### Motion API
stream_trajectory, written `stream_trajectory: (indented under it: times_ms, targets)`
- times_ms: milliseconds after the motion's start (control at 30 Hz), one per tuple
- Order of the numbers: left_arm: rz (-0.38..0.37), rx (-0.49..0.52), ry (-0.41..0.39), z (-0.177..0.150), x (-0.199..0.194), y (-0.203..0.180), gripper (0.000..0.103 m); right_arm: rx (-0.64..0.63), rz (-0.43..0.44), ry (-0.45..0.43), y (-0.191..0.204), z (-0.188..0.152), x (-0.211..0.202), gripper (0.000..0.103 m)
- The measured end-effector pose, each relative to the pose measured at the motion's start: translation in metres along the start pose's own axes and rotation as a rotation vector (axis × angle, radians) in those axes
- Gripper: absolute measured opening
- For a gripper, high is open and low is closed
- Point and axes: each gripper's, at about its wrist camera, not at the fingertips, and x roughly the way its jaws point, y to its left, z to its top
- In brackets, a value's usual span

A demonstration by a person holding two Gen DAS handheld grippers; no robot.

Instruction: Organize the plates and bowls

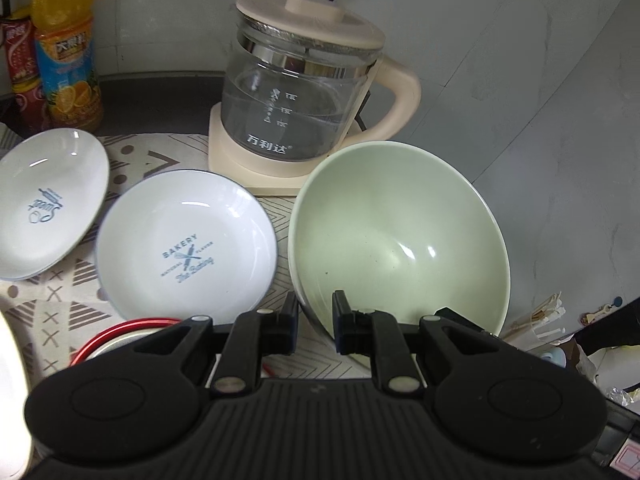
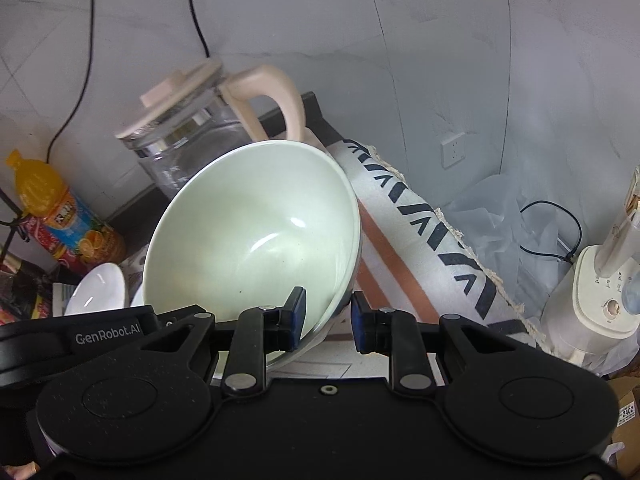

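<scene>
Both grippers angled down: left gripper [image 1: 315,322] and right gripper [image 2: 328,318] each pinch green bowl [image 1: 400,236] rim; bowl empty, tilted, just before kettle [image 1: 304,92].

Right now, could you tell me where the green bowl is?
The green bowl is gripped at its near rim by both grippers, tilted, right of the bakery plate and in front of the kettle.

A glass kettle [image 1: 300,92] with a cream lid stands at upper centre; an orange juice bottle [image 1: 66,52] upper left, a wall socket [image 2: 453,151] right.
</scene>
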Motion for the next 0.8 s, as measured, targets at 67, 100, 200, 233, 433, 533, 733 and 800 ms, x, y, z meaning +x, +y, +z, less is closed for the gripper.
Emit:
stream_trajectory:
  times_ms: [67,100,200,233,433,533,733,800]
  targets:
    - [-0.003,-0.001,-0.004,-0.001,-0.008,0.003,0.015,0.003,0.001,-0.01,0.005,-0.004,-0.006,0.024]
    - [-0.004,0.0,-0.006,-0.001,-0.012,0.005,0.015,0.004,0.001,-0.013,0.007,-0.006,-0.009,0.024]
    - [-0.008,0.001,-0.016,-0.005,-0.024,0.012,0.015,0.007,0.006,-0.028,0.013,-0.014,-0.02,0.024]
    - [-0.01,-0.001,-0.018,-0.006,-0.029,0.014,0.016,0.004,0.007,-0.033,0.016,-0.016,-0.023,0.024]
    - [-0.011,-0.002,-0.035,-0.017,-0.05,0.031,0.016,-0.003,0.016,-0.053,0.031,-0.031,-0.04,0.024]
    - [-0.01,-0.007,-0.038,-0.023,-0.06,0.041,0.015,-0.009,0.018,-0.057,0.04,-0.038,-0.046,0.024]
    - [-0.01,-0.014,-0.042,-0.035,-0.077,0.055,0.016,-0.016,0.02,-0.06,0.055,-0.054,-0.058,0.024]
    - [-0.01,-0.017,-0.041,-0.038,-0.082,0.06,0.016,-0.019,0.021,-0.061,0.06,-0.06,-0.062,0.024]
